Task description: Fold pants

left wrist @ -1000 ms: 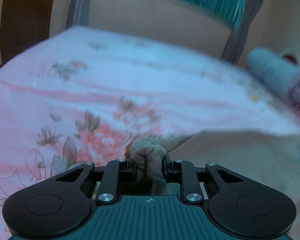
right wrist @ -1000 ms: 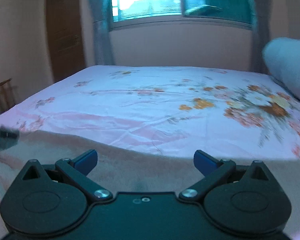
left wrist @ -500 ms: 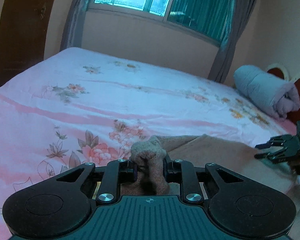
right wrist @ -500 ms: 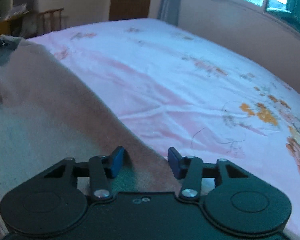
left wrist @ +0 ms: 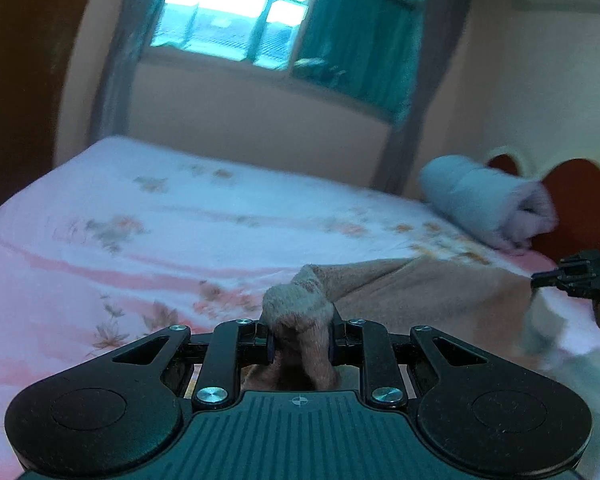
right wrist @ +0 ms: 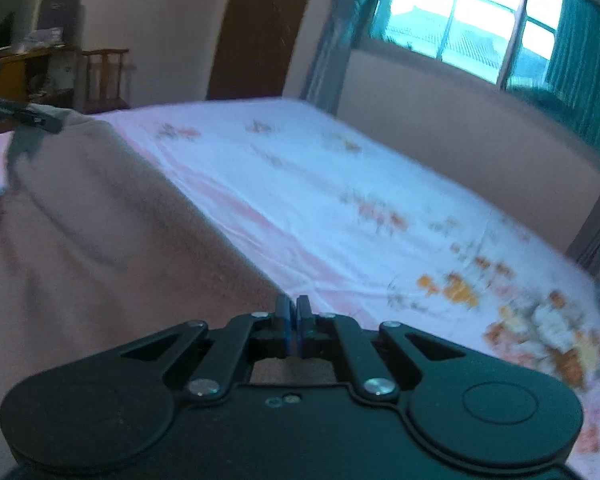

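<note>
Over the bed's (left wrist: 180, 216) near edge, both grippers' fingers pinch the tan pants (left wrist: 440, 292); left gripper (left wrist: 299, 344), right gripper (right wrist: 293, 320); folding has barely begun.

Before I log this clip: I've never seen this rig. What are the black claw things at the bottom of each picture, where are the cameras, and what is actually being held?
There is no robot here. A person holds one hand-held two-finger gripper in each hand, and a fisheye camera on each looks forward along its fingers, so the black hardware at the bottom is the gripper itself.

In the left-hand camera view, the left gripper is clamped on a bunched corner of the tan fleece pants. The other tool shows at the right edge.

In the right-hand camera view, the right gripper has its blue pads nearly together at the edge of the same pants; the fabric appears pinched, though blur makes that hard to confirm.

The pants lie on a bed with a pink floral sheet. A rolled grey blanket sits near the headboard.
</note>
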Tool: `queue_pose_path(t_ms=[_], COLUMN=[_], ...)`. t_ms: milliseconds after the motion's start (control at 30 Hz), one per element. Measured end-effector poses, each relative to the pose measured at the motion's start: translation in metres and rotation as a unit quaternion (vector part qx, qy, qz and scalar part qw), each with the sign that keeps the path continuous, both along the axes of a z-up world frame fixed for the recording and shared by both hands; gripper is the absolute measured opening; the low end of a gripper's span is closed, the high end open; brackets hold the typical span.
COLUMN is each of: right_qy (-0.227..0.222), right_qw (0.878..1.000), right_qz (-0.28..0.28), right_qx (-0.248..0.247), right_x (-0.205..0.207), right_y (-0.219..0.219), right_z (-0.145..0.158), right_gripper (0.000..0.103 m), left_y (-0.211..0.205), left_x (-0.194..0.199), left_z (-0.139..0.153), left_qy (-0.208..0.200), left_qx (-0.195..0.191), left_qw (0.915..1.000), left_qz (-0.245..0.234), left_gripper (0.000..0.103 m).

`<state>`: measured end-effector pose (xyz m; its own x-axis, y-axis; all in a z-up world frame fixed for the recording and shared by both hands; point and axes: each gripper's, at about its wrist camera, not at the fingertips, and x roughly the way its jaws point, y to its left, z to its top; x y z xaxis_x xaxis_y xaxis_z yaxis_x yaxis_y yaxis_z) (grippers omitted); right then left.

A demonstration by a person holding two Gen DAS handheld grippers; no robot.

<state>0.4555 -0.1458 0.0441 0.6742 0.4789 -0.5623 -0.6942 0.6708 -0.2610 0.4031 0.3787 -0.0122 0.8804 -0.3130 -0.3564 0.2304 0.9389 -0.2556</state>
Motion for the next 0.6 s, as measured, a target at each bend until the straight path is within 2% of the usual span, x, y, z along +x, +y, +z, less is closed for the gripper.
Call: queue_pose_path(t_ms=[67, 167, 267, 300, 433, 467, 500, 567, 600], right_qy=[-0.012, -0.024, -0.004, 0.016, 0.094, 0.104, 0.115, 0.138, 0.154], right_qw=[1.0, 1.0, 1.0, 1.0, 0.992, 0.988, 0.984, 0.968, 0.958], right_qz=[0.006, 0.004, -0.004, -0.011, -0.062, -0.079, -0.095, -0.123, -0.141], right_qx=[-0.003, -0.01, -0.017, -0.012, 0.059, 0.077, 0.1, 0.168, 0.197], right_x=[-0.04, -0.1, -0.144, -0.154, -0.175, -0.174, -0.174, -0.16, -0.149], right_y=[-0.007, -0.021, -0.03, -0.034, -0.04, -0.039, -0.039, -0.04, -0.041], right_z=[0.019, 0.035, 0.025, 0.017, -0.014, -0.019, -0.024, -0.033, -0.037], right_gripper=[0.0, 0.0, 0.0, 0.0, 0.0, 0.005, 0.023, 0.031, 0.031], left_y=[0.001, -0.004, -0.015, -0.019, -0.027, -0.029, -0.03, -0.028, -0.029], left_x=[-0.025, -0.061, -0.095, -0.107, -0.152, -0.16, -0.169, -0.182, -0.186], left_z=[0.009, 0.008, -0.004, -0.01, -0.033, -0.04, -0.046, -0.058, -0.06], left_qy=[-0.013, -0.008, 0.004, 0.004, 0.02, 0.027, 0.034, 0.041, 0.038], left_qx=[0.0, 0.013, 0.025, 0.025, 0.011, 0.015, 0.02, 0.004, -0.001], left_qw=[0.9998, 0.999, 0.9977, 0.9975, 0.9978, 0.9978, 0.9979, 0.9983, 0.9987], left_qz=[-0.017, -0.043, -0.063, -0.066, -0.062, -0.059, -0.052, -0.042, -0.035], left_gripper=[0.023, 0.023, 0.023, 0.023, 0.024, 0.028, 0.029, 0.029, 0.029])
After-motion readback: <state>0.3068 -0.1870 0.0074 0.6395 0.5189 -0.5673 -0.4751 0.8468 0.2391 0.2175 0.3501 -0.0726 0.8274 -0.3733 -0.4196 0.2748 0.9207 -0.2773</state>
